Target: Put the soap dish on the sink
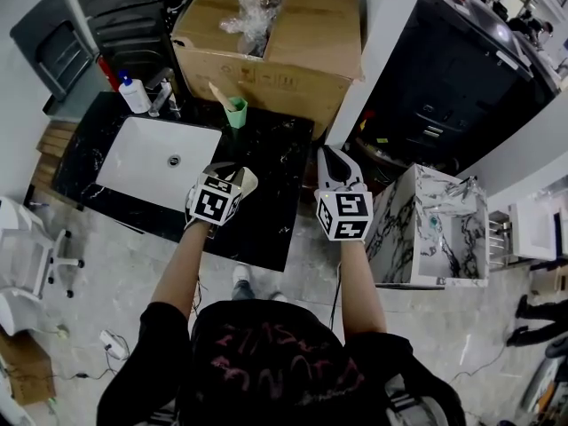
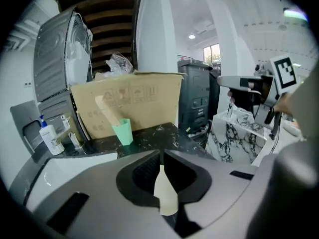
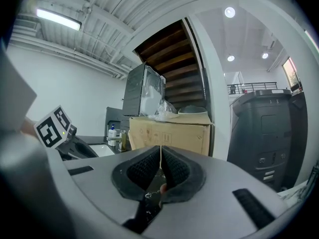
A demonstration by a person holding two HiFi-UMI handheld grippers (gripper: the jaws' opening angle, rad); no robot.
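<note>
Left tongs (image 2: 162, 157) around soap dish (image 2: 166, 197)

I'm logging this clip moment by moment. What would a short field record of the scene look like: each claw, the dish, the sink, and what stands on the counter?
left claw: shut on a thin cream piece, apparently the soap dish
right claw: shut, nothing between
soap dish place: held above the counter, not yet set down
sink: white basin in black marble top
behind basin: soap bottle, green cup
further back: cardboard box
</note>
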